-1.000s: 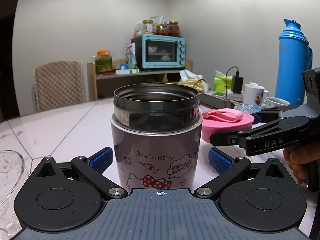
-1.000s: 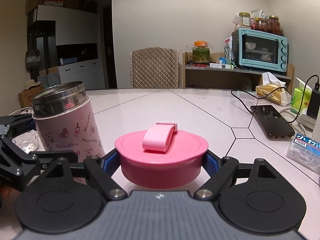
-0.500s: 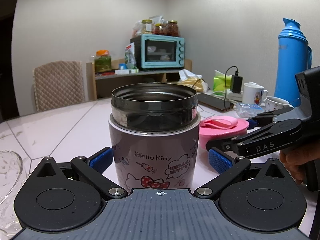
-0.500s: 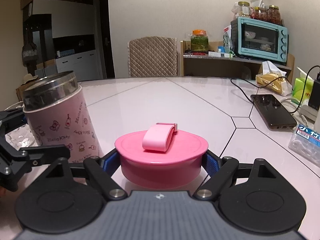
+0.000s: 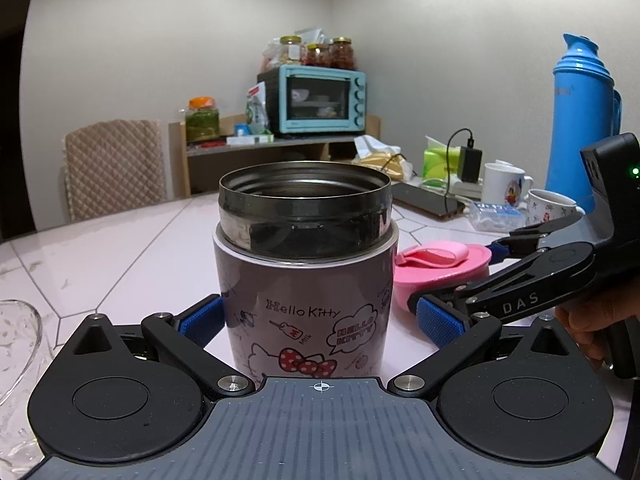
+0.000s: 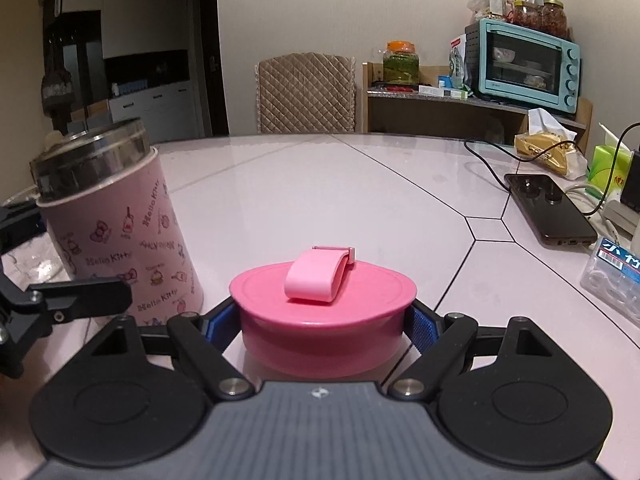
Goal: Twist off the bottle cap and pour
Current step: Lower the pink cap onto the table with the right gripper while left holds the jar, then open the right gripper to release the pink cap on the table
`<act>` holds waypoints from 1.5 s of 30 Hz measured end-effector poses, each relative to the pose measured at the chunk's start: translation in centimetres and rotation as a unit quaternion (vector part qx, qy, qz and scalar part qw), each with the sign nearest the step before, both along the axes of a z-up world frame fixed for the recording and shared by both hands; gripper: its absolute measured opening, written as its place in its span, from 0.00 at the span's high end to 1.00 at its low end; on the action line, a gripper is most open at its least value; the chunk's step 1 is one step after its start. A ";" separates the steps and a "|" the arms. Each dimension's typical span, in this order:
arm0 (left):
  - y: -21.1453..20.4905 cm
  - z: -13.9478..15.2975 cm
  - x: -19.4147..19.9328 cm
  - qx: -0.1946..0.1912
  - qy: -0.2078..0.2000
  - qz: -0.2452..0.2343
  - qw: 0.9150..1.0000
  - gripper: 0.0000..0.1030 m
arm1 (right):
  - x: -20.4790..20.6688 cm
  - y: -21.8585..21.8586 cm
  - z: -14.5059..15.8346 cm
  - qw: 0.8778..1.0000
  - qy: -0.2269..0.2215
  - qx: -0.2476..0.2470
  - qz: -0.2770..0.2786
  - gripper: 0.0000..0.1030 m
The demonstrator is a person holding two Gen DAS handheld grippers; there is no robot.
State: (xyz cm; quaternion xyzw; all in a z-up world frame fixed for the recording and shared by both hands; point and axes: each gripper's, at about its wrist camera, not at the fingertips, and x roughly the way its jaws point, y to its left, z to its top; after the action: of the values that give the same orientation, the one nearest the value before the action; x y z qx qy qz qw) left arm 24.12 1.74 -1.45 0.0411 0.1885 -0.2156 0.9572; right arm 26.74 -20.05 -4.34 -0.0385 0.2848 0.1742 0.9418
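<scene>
Left wrist view: the flask [image 5: 306, 276] stands uncapped on the table [image 5: 120, 248]. The left gripper [image 5: 320, 316] brackets its body; whether its pads press is not discernible. Unscrewing is complete.

Right wrist view: the right gripper [image 6: 324, 320] clamps the pink cap [image 6: 322, 320] low over the table, right of the flask [image 6: 116, 240]. Pouring remains.

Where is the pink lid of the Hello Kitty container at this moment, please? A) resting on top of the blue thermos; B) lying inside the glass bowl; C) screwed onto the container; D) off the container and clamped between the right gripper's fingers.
D: the pink lid sits between the right gripper pads, beside the container, whose steel mouth stands open.
</scene>
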 end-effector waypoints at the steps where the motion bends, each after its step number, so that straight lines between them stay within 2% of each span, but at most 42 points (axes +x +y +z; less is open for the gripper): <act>1: 0.0 0.0 0.0 0.000 0.000 0.000 1.000 0.00 | 0.0 0.0 0.0 1.000 0.000 -0.001 0.000 0.17; 19: -0.2 0.2 0.0 0.005 0.002 -0.003 1.000 0.00 | 0.1 0.0 -0.4 1.000 0.015 -0.014 0.007 0.14; 25: -0.2 0.2 0.0 0.007 0.003 -0.002 1.000 0.00 | 0.0 0.0 -0.2 1.000 0.011 -0.015 0.005 0.06; 45: 0.0 0.0 -0.6 0.011 0.005 0.000 1.000 0.00 | -0.6 -0.2 -0.1 1.000 0.008 -0.008 0.009 0.00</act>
State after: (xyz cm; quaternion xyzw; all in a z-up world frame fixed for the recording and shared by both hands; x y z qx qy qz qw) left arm 23.49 1.69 -1.45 0.0509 0.1956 -0.2134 0.9558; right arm 26.09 -20.23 -4.47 -0.0475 0.2929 0.1810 0.9376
